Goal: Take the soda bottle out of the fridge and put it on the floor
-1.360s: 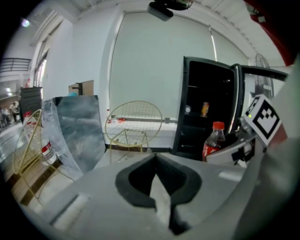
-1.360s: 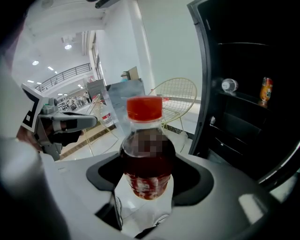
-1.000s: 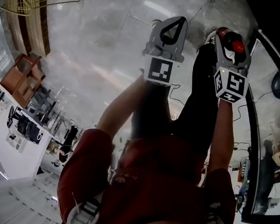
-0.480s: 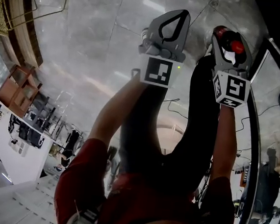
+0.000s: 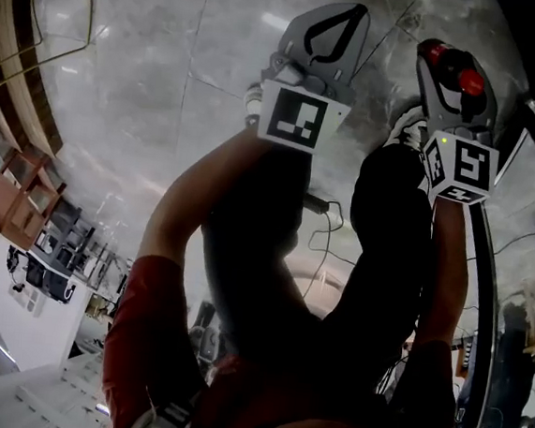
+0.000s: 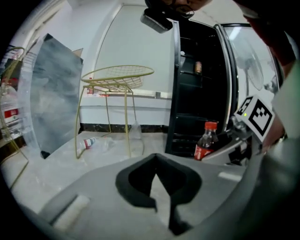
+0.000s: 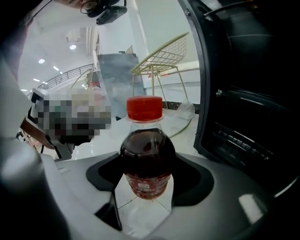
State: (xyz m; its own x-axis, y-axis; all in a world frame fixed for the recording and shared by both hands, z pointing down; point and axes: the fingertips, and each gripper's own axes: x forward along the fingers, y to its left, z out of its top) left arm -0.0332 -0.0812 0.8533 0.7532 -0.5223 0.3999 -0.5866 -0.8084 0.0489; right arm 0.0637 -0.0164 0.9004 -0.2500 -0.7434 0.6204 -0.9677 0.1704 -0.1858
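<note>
Right gripper view shows the right gripper point(image 7: 147, 164) squeezing a clear plastic soda bottle point(image 7: 146, 140) with a red cap and dark drink. The bottle is upright between the jaws, over the pale tile floor point(image 7: 140, 211), beside the open black fridge point(image 7: 248, 93). The left gripper point(image 6: 156, 161) is closed and holds nothing.

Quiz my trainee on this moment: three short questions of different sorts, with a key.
1. Which gripper holds the clear plastic soda bottle of dark cola? A) left B) right C) neither
2. True or false: the left gripper also grips something.
3. Fill in: the bottle's screw cap is ____.
Key: 1 B, the right gripper is closed on it. 2 False, the left gripper is shut and empty. 3 red.
</note>
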